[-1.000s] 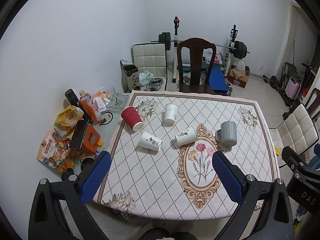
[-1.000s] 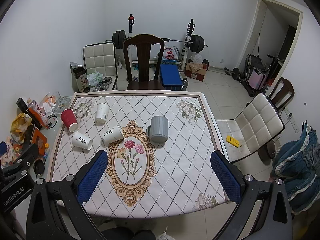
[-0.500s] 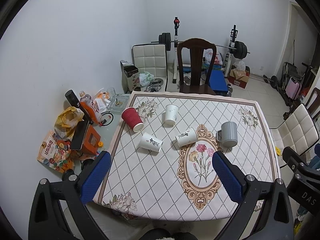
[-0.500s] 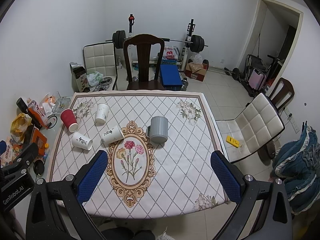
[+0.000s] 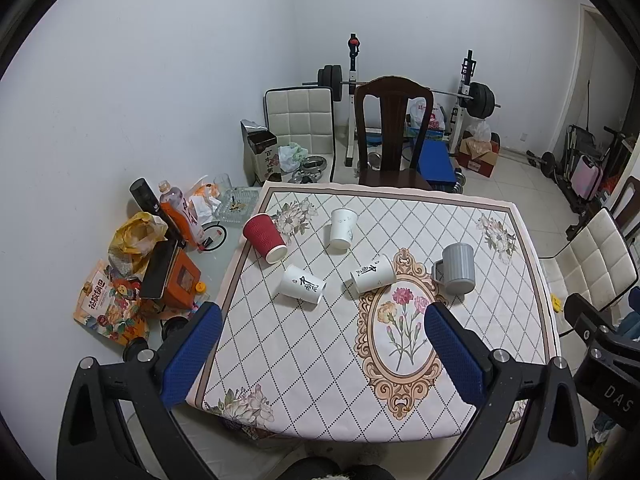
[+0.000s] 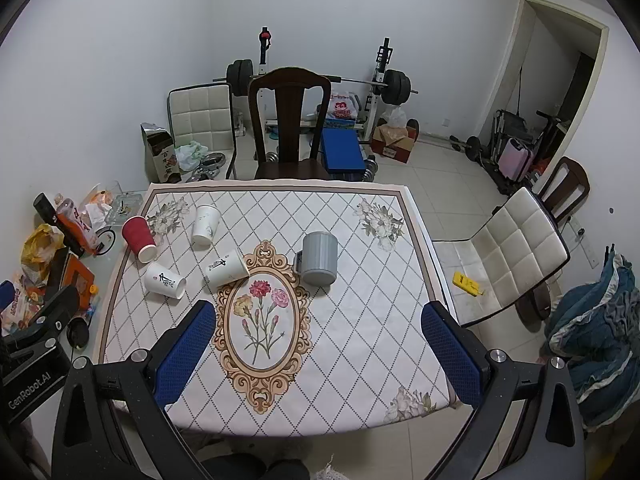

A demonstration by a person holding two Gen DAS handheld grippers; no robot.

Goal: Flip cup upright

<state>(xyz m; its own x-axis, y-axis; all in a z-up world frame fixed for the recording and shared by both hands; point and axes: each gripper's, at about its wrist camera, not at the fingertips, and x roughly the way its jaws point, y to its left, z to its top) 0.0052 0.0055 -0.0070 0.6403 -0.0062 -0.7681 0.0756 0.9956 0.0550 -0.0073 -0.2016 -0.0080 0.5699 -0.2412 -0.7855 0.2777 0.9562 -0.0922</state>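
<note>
Several cups lie on their sides on a table with a floral diamond-pattern cloth (image 5: pixel 312 352): a red ribbed cup (image 5: pixel 264 238), a plain white cup (image 5: pixel 342 228), two white cups with black script (image 5: pixel 301 285) (image 5: pixel 373 274), and a grey ribbed mug (image 5: pixel 458 268). In the right wrist view they show as the red cup (image 6: pixel 138 238), white cups (image 6: pixel 205 224) (image 6: pixel 165 280) (image 6: pixel 225 268) and grey mug (image 6: pixel 319 258). My left gripper (image 5: pixel 320 352) and right gripper (image 6: pixel 318 348) are both open and empty, high above the table's near edge.
A dark wooden chair (image 5: pixel 394 136) stands at the table's far side and a white padded chair (image 6: pixel 508 252) at its right. Bags, bottles and boxes (image 5: pixel 140 264) clutter the floor at left. A barbell rack (image 6: pixel 320 80) stands by the back wall.
Both views have drawn back very slightly from the table; the cups appear marginally higher in frame. No cup has moved and both grippers stay open.
</note>
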